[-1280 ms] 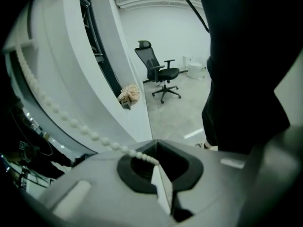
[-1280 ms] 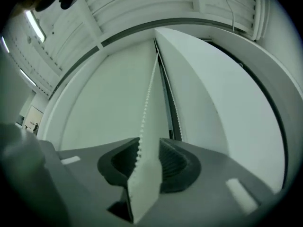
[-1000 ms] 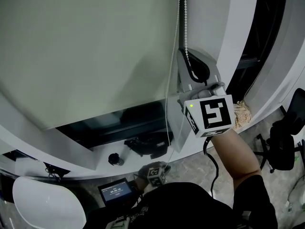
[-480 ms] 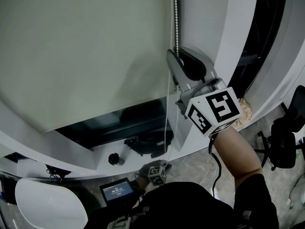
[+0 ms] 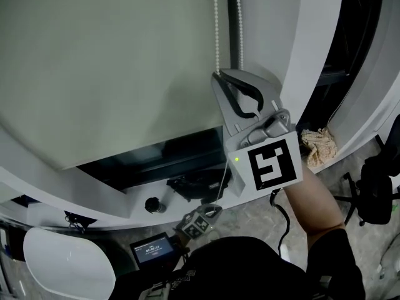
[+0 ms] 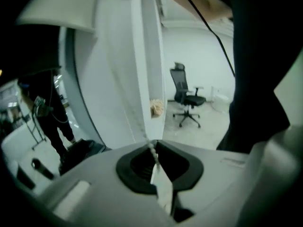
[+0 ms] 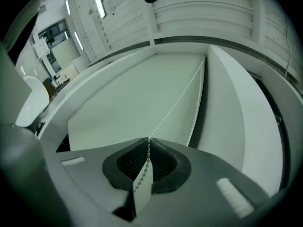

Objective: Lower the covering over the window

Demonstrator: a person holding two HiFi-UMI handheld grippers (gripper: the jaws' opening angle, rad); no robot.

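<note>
The pale roller blind (image 5: 112,61) covers most of the window, with a dark strip bare below its hem. The raised right gripper (image 5: 218,76) has just been closing its fingers on the bead chain (image 5: 217,24). The left gripper (image 6: 154,144), lower down, pinches the same chain.

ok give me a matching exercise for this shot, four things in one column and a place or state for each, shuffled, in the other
1. pale green fabric roller blind
2. white beaded pull chain
3. black wheeled office chair
4. crumpled tan cloth

A. standing on the pale floor
B. pinched in the shut right gripper
C. hanging over most of the window
D. lying beside the white column

Pairs: 1-C, 2-B, 3-A, 4-D.
The right gripper's jaws have just been closing, chain between them.
</note>
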